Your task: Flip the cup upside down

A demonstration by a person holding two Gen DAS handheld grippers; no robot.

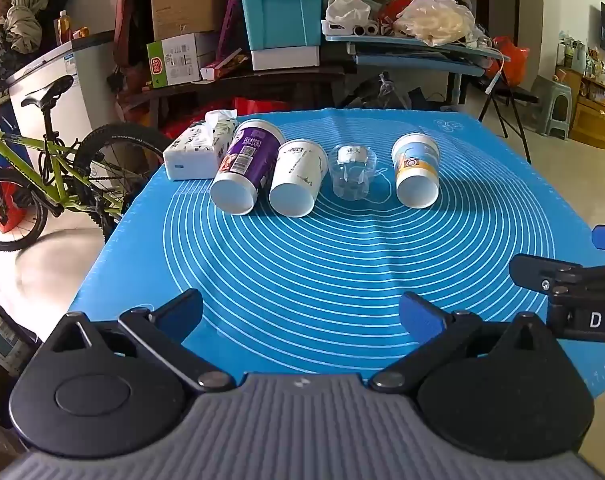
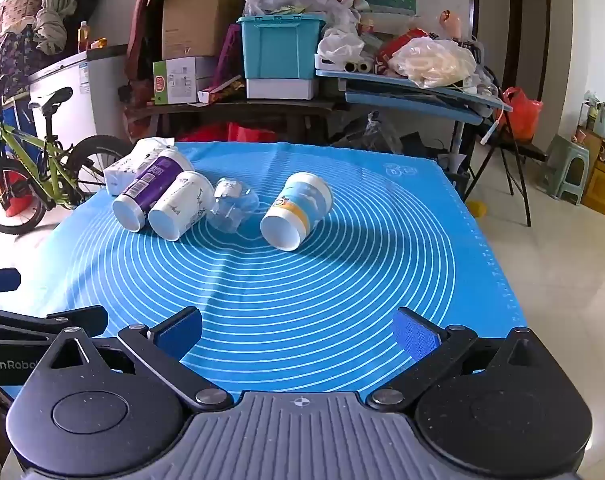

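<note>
Both sets of jaws stand wide apart and hold nothing. The left gripper (image 1: 301, 314) and the right gripper (image 2: 298, 330) hover over the near edge of the blue mat (image 1: 342, 260), side by side, with a broad stretch of bare mat between them and the cups.

Four cups lie on their sides in a row toward the far part of the mat, mouths facing the grippers: a purple cup (image 1: 242, 168) resting against a tissue pack (image 1: 198, 150), a white cup (image 1: 296, 178) touching it, a clear cup (image 1: 352, 174) just beside that, and a yellow-banded cup (image 1: 416, 168) set apart to the right. All are well ahead of both jaws, none between the fingers.

The step in hand looks like the approach and choice of cup. The yellow-banded cup (image 2: 296, 210) seems the easiest for the right gripper, since it has free room on both sides. A good grasp would span the wall near mid-height, squeezing lightly so the thin wall does not buckle, then lift, rotate mouth-down and set the rim flat. The clear cup likely crushes or slips easily; the touching pair may roll if nudged.
</note>
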